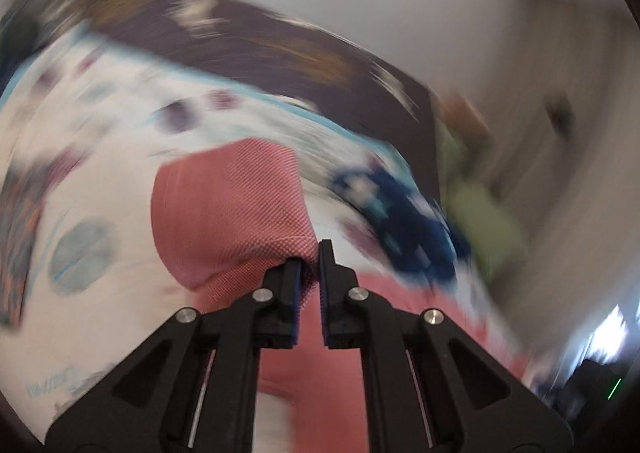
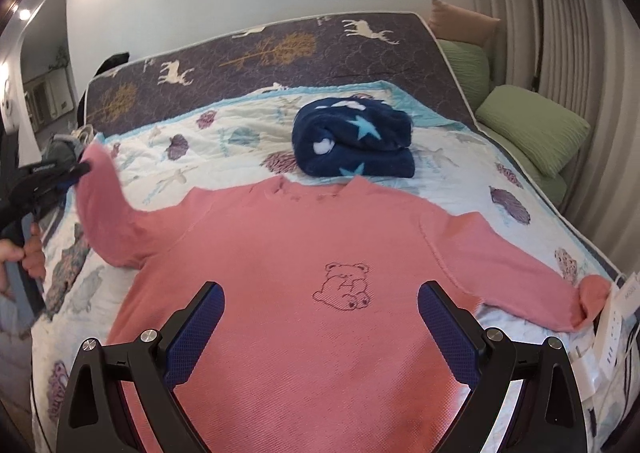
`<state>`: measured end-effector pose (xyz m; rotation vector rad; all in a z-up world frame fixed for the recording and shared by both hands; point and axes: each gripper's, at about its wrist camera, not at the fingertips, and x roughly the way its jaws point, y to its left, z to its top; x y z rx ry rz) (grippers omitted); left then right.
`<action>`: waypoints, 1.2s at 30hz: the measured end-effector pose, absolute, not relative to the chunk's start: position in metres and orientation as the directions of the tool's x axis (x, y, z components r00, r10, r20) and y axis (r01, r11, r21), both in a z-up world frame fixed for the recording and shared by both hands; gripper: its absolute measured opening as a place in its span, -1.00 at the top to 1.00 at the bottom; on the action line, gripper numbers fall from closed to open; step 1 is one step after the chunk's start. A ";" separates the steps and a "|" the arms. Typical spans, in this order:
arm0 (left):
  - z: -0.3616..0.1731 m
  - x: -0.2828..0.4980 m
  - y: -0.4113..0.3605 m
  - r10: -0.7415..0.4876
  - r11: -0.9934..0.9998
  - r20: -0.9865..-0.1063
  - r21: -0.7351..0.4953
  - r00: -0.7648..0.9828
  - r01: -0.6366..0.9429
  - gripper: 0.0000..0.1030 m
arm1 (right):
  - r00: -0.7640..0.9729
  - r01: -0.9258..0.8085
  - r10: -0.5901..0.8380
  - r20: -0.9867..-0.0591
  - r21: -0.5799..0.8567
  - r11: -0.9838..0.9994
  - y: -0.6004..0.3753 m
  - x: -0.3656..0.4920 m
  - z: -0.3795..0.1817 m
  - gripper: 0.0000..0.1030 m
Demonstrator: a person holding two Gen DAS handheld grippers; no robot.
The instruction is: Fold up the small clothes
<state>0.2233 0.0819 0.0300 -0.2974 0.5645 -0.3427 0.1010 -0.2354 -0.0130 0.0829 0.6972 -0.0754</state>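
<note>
Home bedroom, quilted bed (image 2: 448, 169), green pillows (image 2: 532, 133), curtain (image 2: 580, 33)

Pink bear-stitched sweater (image 2: 304, 253); navy star-patterned blanket (image 2: 352, 145).

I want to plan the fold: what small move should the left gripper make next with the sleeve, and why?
Probably carry the sleeve inward across the pink sweater. The left gripper is shut on its cuff, already lifted, while the right gripper is open above the flat body.
</note>
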 end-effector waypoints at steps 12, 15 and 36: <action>-0.017 0.159 -0.052 -0.392 0.871 -0.633 -0.020 0.668 0.491 -0.29 | 0.717 0.147 -0.011 -0.697 0.136 0.980 -0.281 0.094 -0.025 -0.93; -0.012 0.157 -0.012 -0.361 0.914 -0.588 -0.066 0.724 0.401 -0.47 | 0.706 0.089 0.044 -0.707 0.150 0.985 -0.274 0.104 -0.029 -0.93; -0.066 0.193 0.044 -0.126 0.988 -0.690 -0.021 0.713 0.154 -0.48 | 0.417 -0.054 -0.040 -0.908 -0.068 0.996 -0.127 0.294 -0.105 -0.36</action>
